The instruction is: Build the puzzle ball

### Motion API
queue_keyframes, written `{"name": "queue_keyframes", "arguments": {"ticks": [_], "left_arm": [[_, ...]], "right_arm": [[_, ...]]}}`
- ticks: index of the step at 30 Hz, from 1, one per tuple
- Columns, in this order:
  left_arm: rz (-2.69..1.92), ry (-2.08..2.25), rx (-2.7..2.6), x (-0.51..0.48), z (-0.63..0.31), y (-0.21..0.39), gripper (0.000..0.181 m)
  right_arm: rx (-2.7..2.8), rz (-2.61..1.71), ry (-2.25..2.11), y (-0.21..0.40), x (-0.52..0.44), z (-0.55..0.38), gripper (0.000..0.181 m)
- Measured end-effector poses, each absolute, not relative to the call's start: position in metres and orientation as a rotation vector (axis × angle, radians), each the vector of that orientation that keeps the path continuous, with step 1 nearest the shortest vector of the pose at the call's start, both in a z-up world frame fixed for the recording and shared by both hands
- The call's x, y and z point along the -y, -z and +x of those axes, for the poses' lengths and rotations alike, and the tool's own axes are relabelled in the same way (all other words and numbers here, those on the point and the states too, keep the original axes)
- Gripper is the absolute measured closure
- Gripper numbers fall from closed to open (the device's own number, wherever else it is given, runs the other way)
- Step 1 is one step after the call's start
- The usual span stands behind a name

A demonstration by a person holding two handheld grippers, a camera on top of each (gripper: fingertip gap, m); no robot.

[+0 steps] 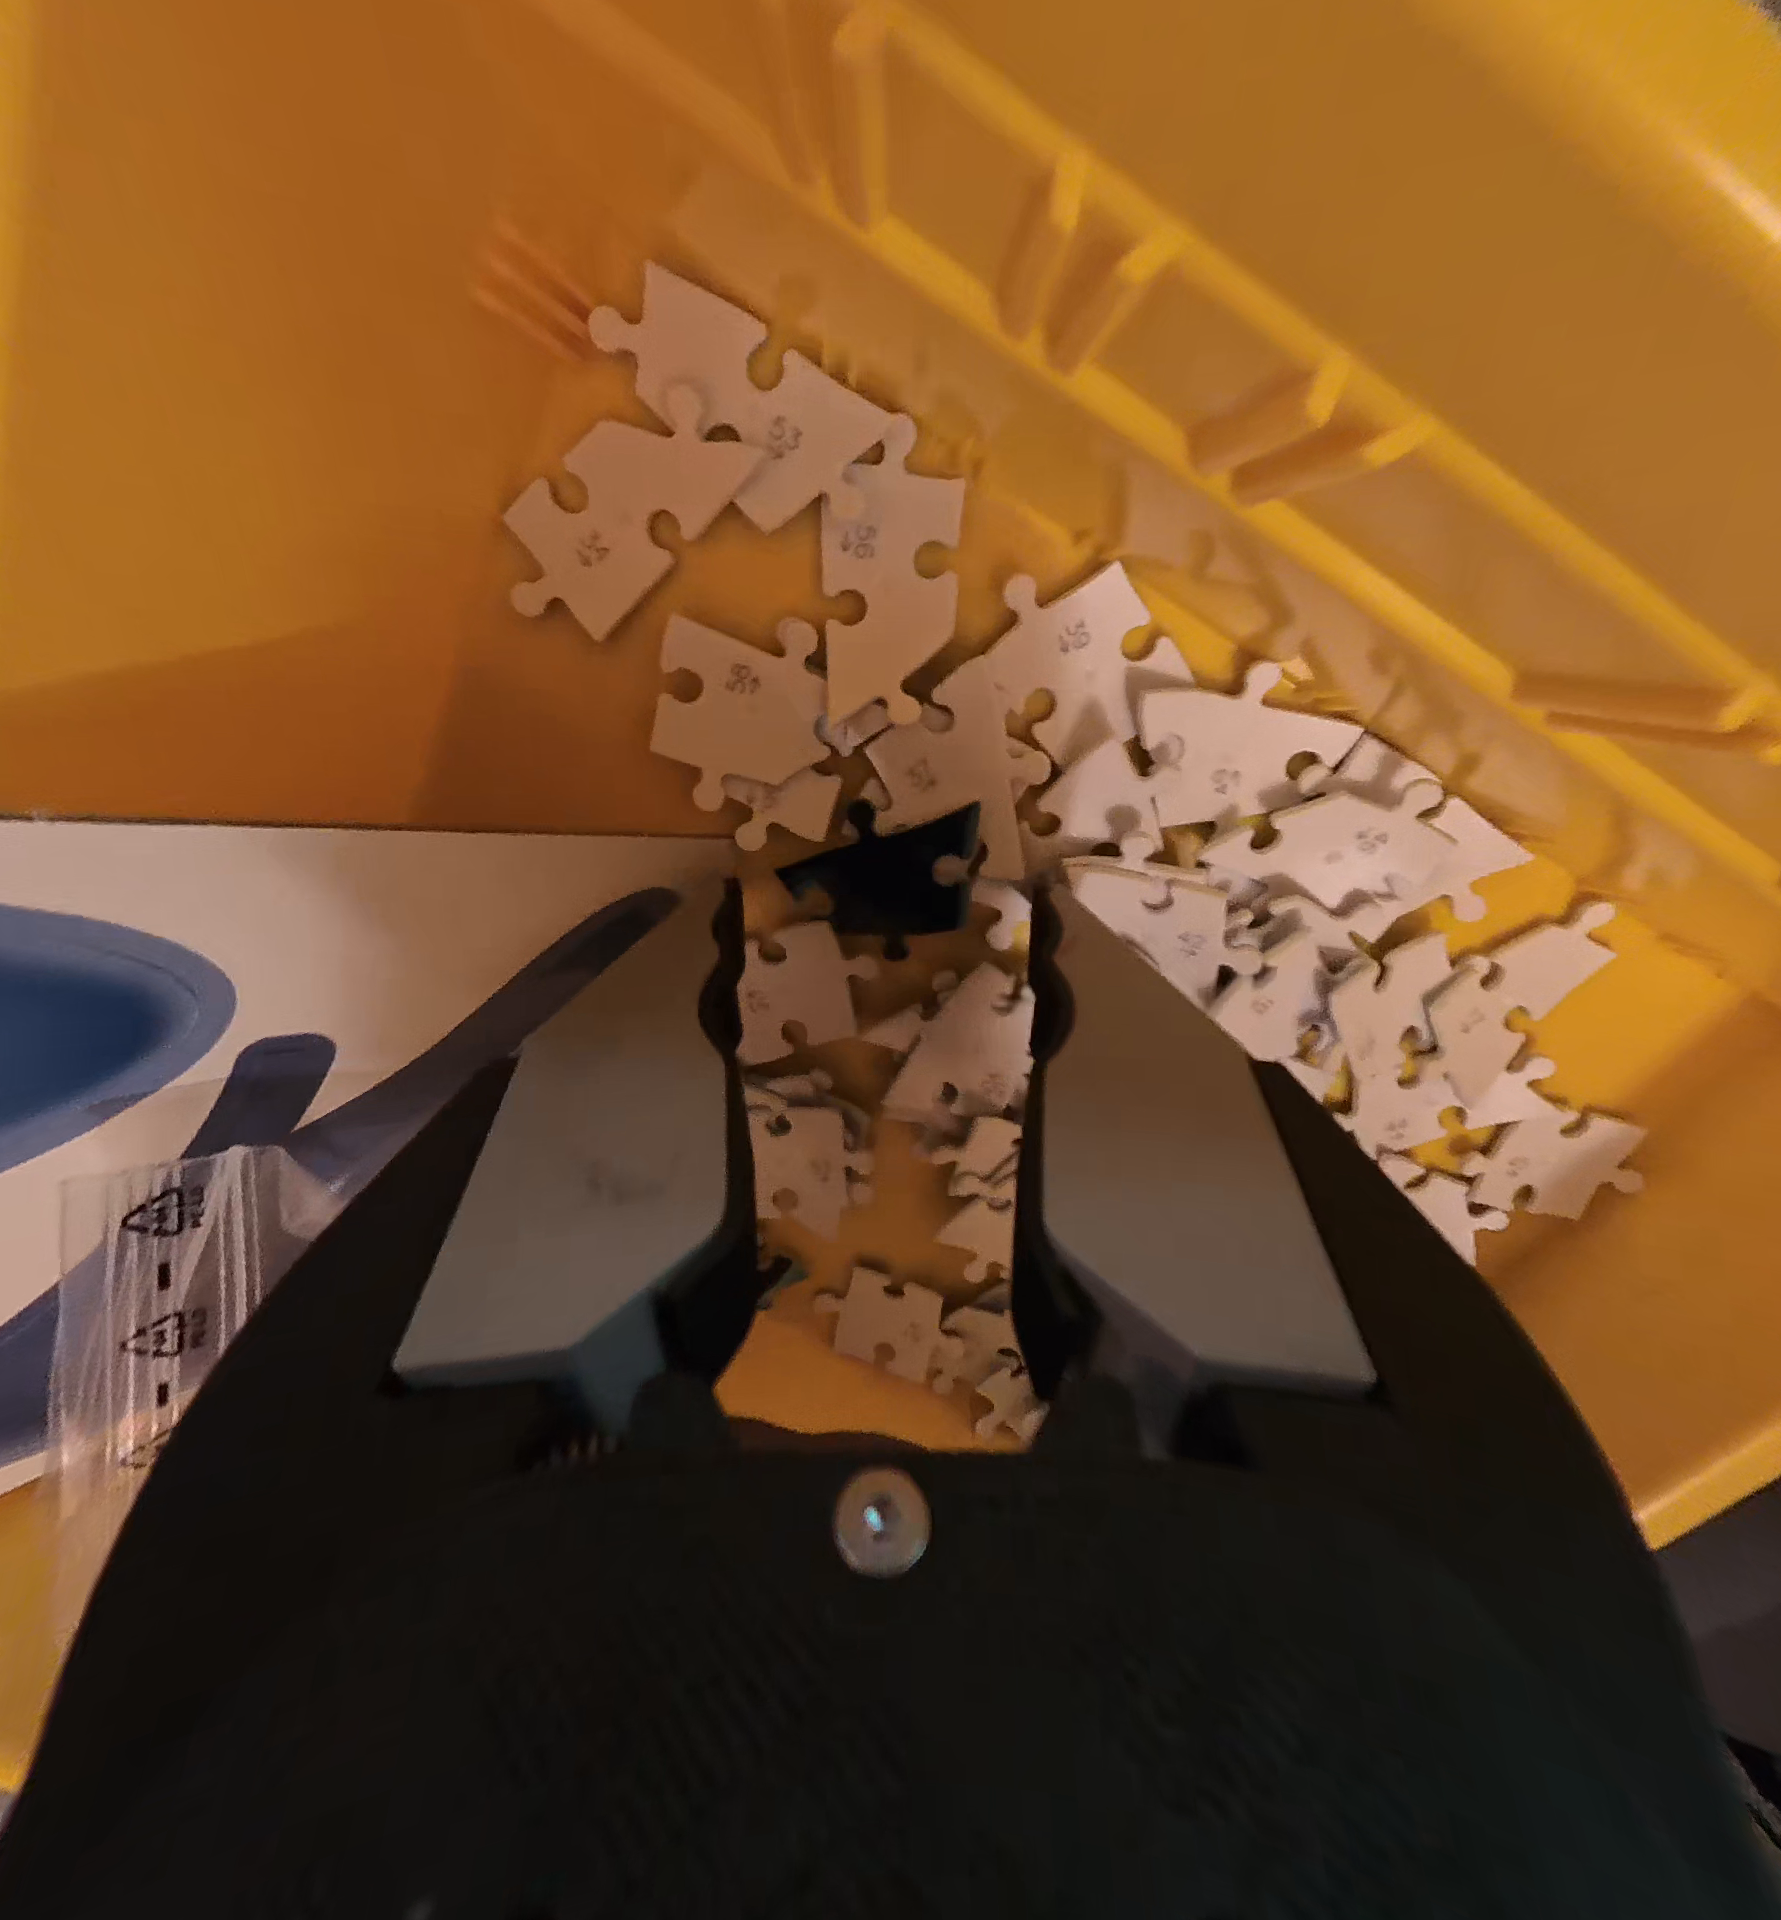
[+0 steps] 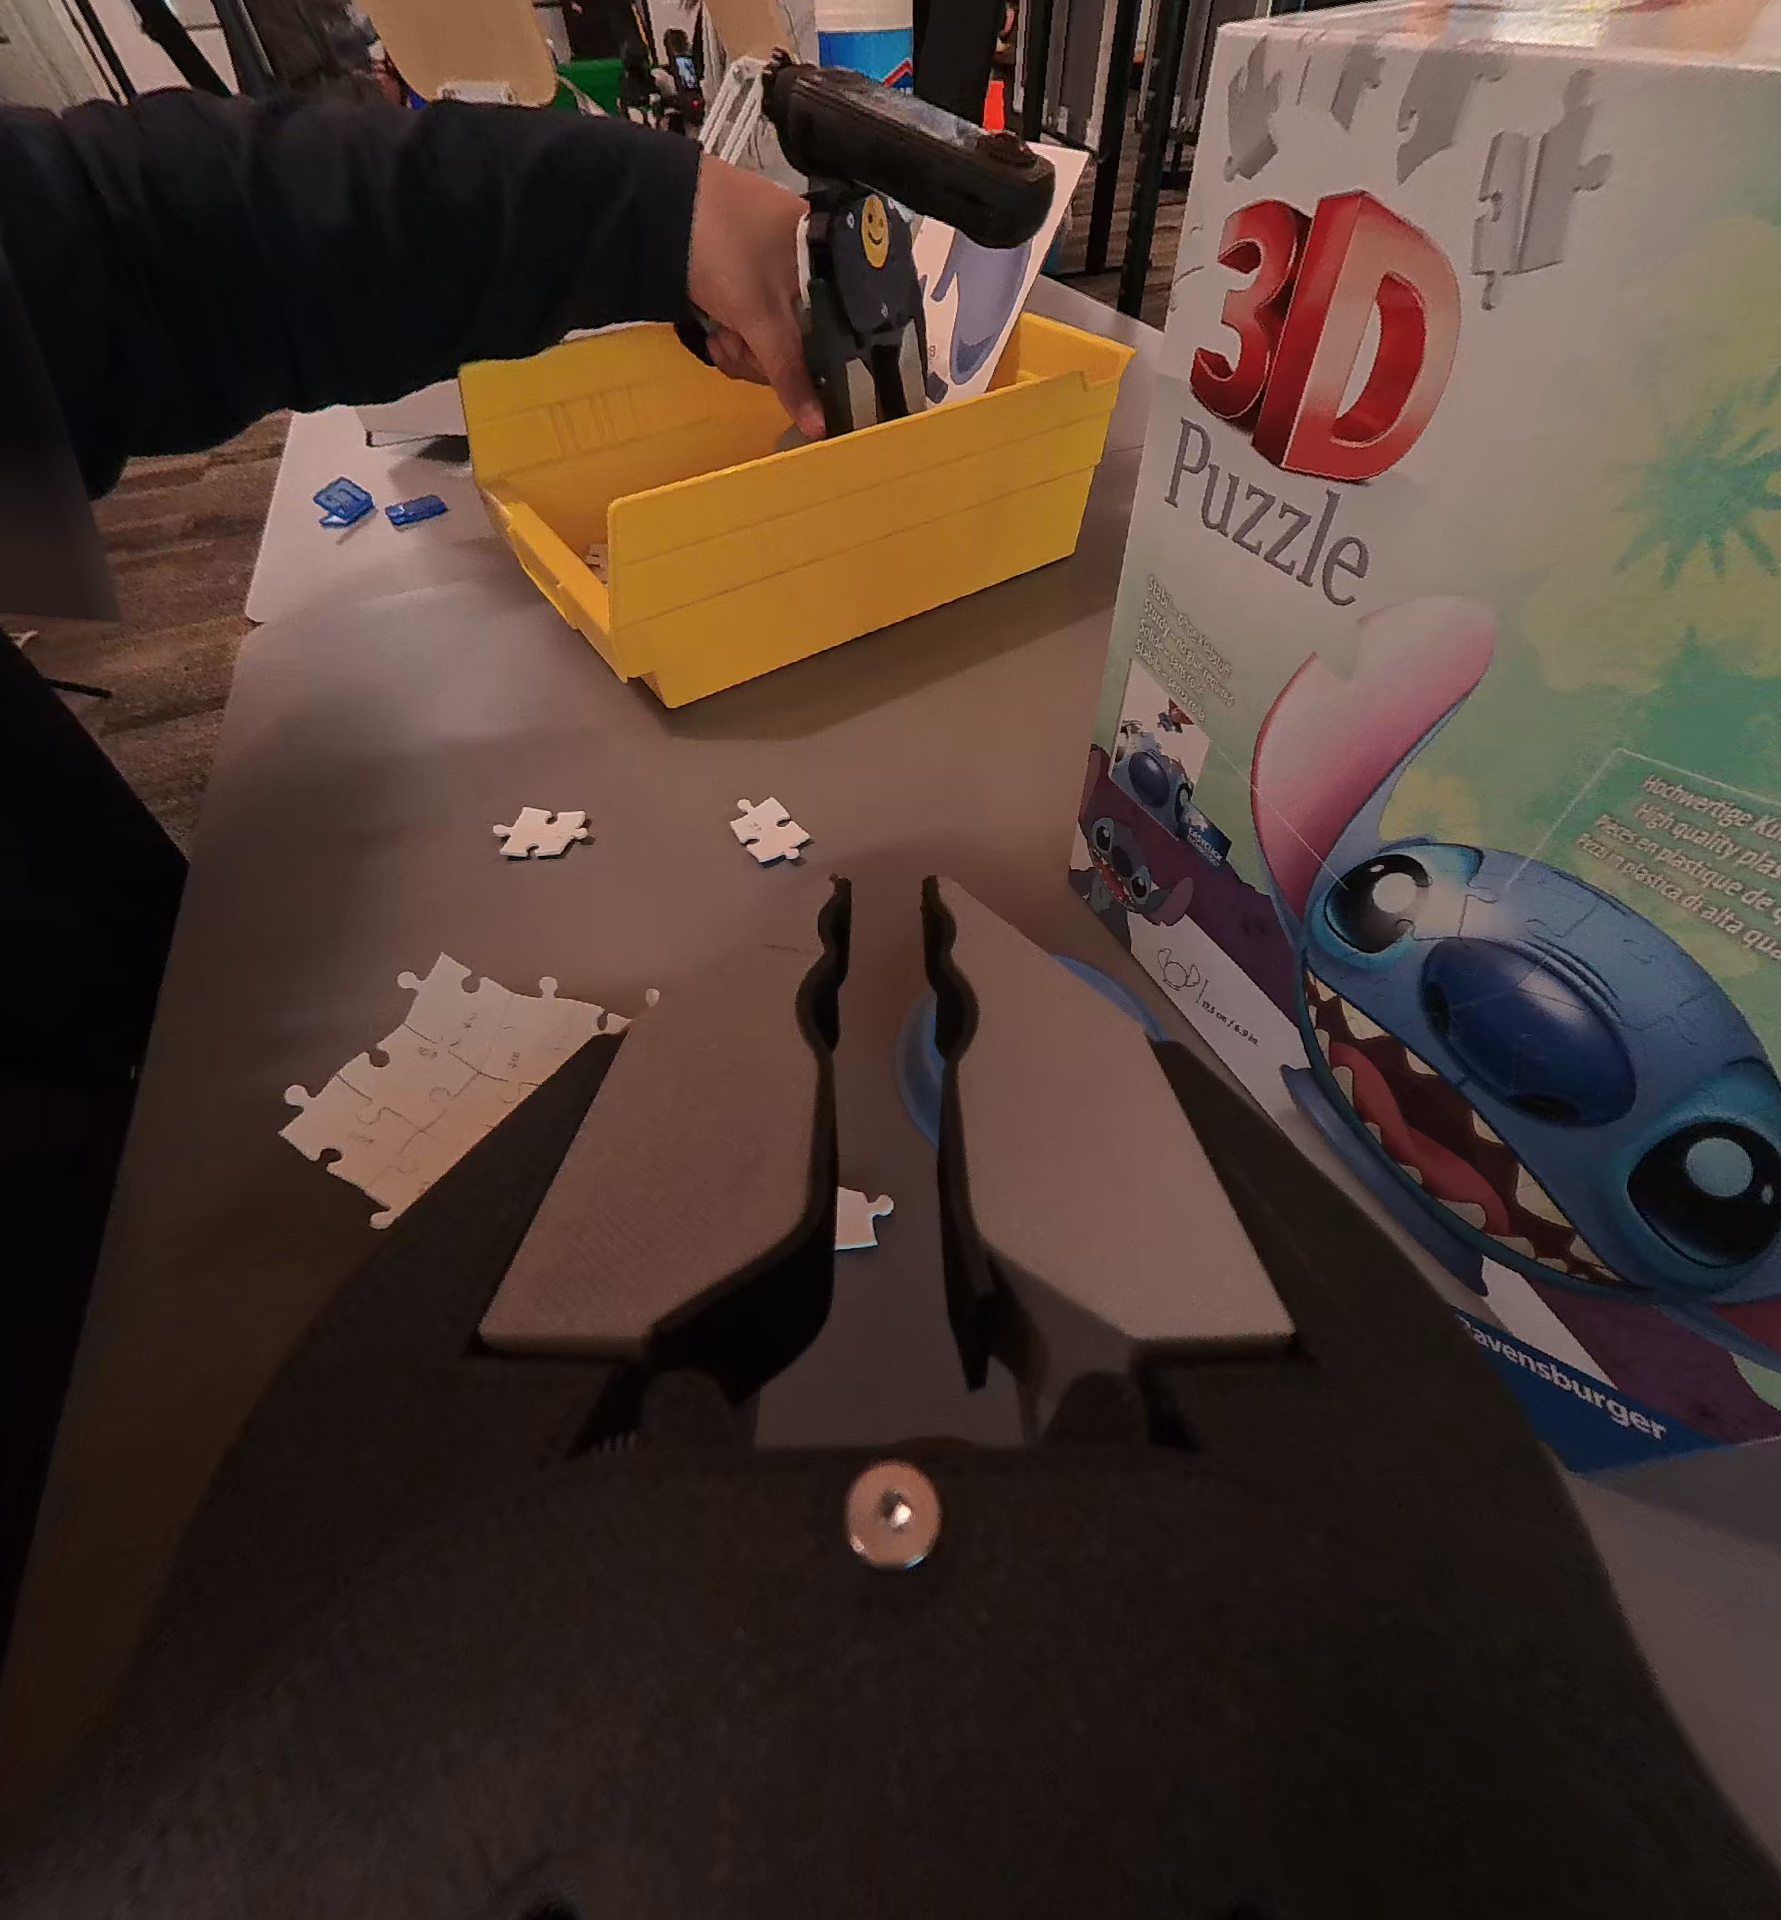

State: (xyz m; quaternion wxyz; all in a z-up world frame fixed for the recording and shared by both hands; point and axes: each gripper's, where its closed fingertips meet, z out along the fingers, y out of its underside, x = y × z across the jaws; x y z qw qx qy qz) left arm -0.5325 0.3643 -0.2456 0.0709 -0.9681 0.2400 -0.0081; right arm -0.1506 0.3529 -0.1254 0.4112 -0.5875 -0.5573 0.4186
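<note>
My left gripper (image 1: pixel 886 904) is open and reaches down into the yellow bin (image 1: pixel 1385 260). It hovers over a heap of white puzzle pieces (image 1: pixel 891 603) lying back side up. A dark piece (image 1: pixel 891 868) lies just past its fingertips. The right wrist view shows this gripper (image 2: pixel 865 400) inside the bin (image 2: pixel 813 561), held by a hand. My right gripper (image 2: pixel 886 888) is narrowly open and empty above the grey table. A joined patch of white pieces (image 2: pixel 429 1081) lies to its left. Loose pieces lie ahead (image 2: pixel 543 831) (image 2: pixel 770 829), and one lies under the fingers (image 2: pixel 862 1218).
The tall puzzle box (image 2: pixel 1488 727) stands close on the right. A blue ring stand (image 2: pixel 917 1049) lies partly hidden behind my right finger. Two small blue parts (image 2: pixel 377 504) lie left of the bin. A printed sheet (image 1: pixel 138 987) and a clear bag (image 1: pixel 169 1299) sit in the bin. The left gripper's tips are roughly 40 cm from the right gripper's.
</note>
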Motion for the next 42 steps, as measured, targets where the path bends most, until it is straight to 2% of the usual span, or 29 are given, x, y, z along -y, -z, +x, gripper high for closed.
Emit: {"name": "queue_keyframes", "arguments": {"ticks": [1, 2, 6, 9, 11, 17, 20, 25, 28, 32, 37, 40, 42], "left_arm": [[-2.913, 0.039, -0.729, -0.364, -0.531, 0.246, 0.132], [-2.908, 0.069, -0.735, -0.363, -0.527, 0.246, 0.149], [-2.877, 0.052, -0.744, -0.366, -0.530, 0.244, 0.156], [-2.819, 0.132, -0.681, -0.373, -0.530, 0.231, 0.177], [-2.794, 0.242, -0.642, -0.372, -0.528, 0.219, 0.181], [-2.746, 0.622, -0.499, -0.367, -0.523, 0.194, 0.181], [-2.787, 0.581, -0.447, -0.368, -0.535, 0.202, 0.181], [-2.892, 0.426, -0.450, -0.366, -0.547, 0.223, 0.181], [-2.934, 0.305, -0.471, -0.366, -0.552, 0.230, 0.163], [-2.879, 0.199, -0.416, -0.376, -0.562, 0.213, 0.155], [-2.903, -0.142, -0.474, -0.354, -0.591, 0.189, 0.160], [-2.996, -0.246, -0.475, -0.327, -0.597, 0.195, 0.155], [-3.031, -0.394, -0.435, -0.319, -0.608, 0.202, 0.161]], "right_arm": [[1.404, -1.477, -1.053, 0.125, -0.352, -0.151, 0.171], [1.406, -1.475, -1.051, 0.125, -0.352, -0.151, 0.171], [1.410, -1.466, -1.052, 0.123, -0.350, -0.151, 0.171], [1.413, -1.463, -1.056, 0.122, -0.348, -0.151, 0.171], [1.414, -1.460, -1.054, 0.122, -0.347, -0.150, 0.171], [1.423, -1.443, -1.057, 0.118, -0.343, -0.150, 0.171], [1.431, -1.438, -1.042, 0.118, -0.341, -0.150, 0.171], [1.433, -1.437, -1.041, 0.118, -0.341, -0.150, 0.171], [1.432, -1.438, -1.043, 0.118, -0.341, -0.150, 0.171], [1.434, -1.439, -1.031, 0.118, -0.341, -0.149, 0.171], [1.439, -1.441, -1.017, 0.119, -0.341, -0.149, 0.171], [1.442, -1.433, -1.025, 0.118, -0.339, -0.150, 0.171], [1.450, -1.425, -1.025, 0.117, -0.337, -0.151, 0.171]]}}
